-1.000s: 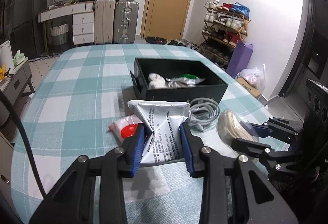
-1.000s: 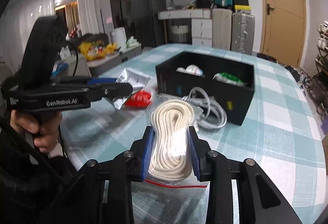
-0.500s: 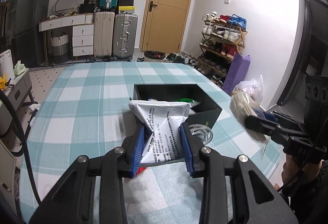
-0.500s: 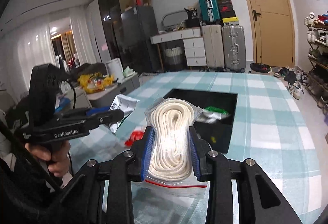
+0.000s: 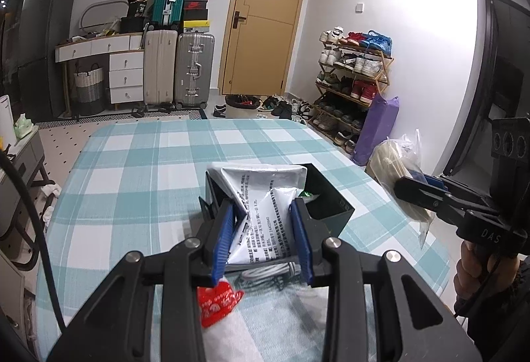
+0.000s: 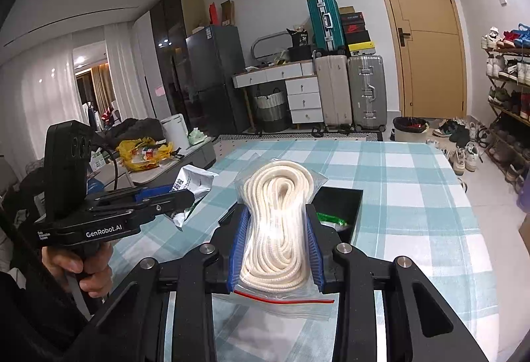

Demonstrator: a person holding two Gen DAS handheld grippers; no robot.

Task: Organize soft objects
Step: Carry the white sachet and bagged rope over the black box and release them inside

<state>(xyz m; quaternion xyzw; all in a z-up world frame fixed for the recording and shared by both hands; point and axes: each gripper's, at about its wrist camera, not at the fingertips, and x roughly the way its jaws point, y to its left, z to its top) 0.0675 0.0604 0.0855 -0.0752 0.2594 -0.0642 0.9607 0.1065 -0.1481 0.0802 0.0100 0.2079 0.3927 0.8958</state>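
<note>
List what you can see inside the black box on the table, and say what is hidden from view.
Inside the black box, only a green packet shows. The bagged rope in the right gripper and the white pouch in the left gripper cover the rest.

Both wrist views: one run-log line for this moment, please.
left tongs: shut on silver pouch | right tongs: shut on bagged rope | both above black bin | table
</note>
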